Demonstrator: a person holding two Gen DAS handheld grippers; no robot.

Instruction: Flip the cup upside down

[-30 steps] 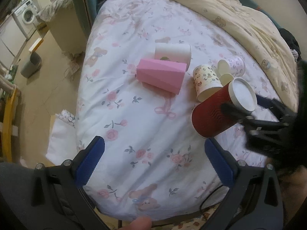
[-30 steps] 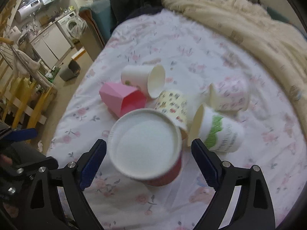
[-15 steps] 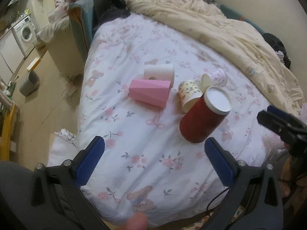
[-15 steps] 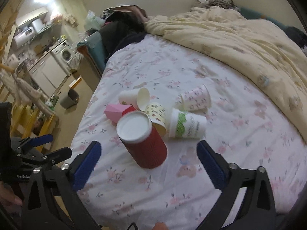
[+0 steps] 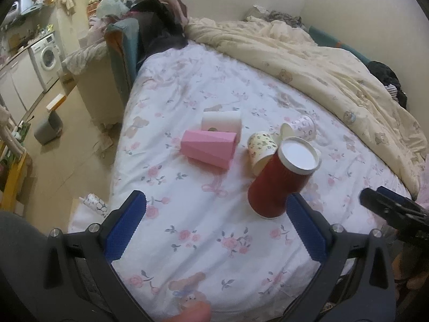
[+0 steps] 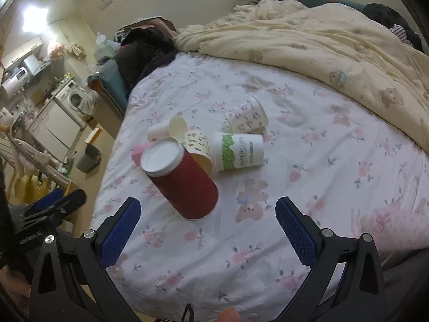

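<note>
We see the red cup (image 6: 182, 181) standing rim-down on the bed (image 6: 321, 187), leaning slightly – both tongs, left (image 5: 217, 230) and right (image 6: 207, 233), gape wide and hold nothing – soft bedding could tip it onto the patterned cup (image 6: 199, 146) just beside.

I see a bed (image 5: 187, 228) covered by a white floral sheet (image 6: 335, 177). A cream bear-print duvet (image 6: 321, 43) lies bunched along its far side. Resting directly on the sheet: a red ribbed paper cup (image 5: 278, 182) standing mouth-down, white base upward; a pink faceted cup (image 5: 209, 149) on its side; a white cup (image 5: 221, 122) on its side, just behind; a patterned cream cup (image 5: 261, 150), a green-banded cup (image 6: 238, 151) and a small-print white cup (image 6: 248, 116), all on their sides
</note>
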